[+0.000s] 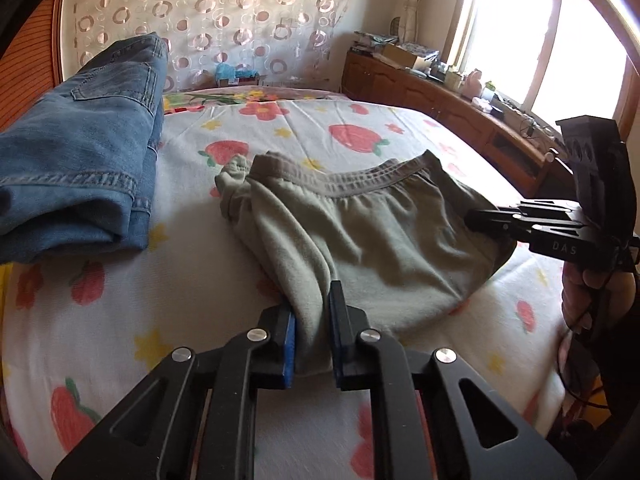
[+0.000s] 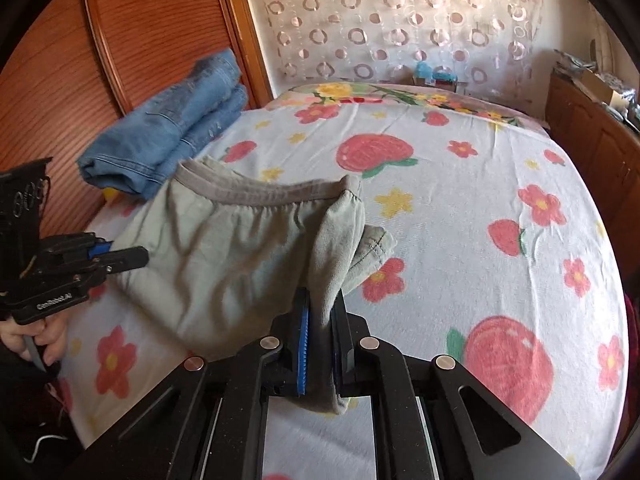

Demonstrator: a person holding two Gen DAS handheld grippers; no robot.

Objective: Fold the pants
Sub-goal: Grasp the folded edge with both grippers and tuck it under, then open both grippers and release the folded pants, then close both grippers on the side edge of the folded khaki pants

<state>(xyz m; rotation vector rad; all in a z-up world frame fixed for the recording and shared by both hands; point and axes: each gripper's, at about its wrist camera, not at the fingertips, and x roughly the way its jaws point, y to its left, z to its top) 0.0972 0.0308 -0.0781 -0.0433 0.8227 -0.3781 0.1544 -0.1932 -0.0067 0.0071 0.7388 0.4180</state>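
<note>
At the far left of the bed [image 1: 120, 320], beside the wooden headboard [image 2: 120, 40], sits a folded stack of blue jeans [image 1: 76, 184]. In the middle of the strawberry-print sheet lie the grey-green pants [image 1: 360, 232], partly folded, waistband toward the far side. The left tongs [image 1: 312, 320] are clenched on the pants' near left edge, cloth pinched between the blue pads. At the right edge, the right tongs [image 2: 322, 320] grip a bunched fold of the same pants. A wooden cabinet [image 1: 440, 96] runs along under the window.
</note>
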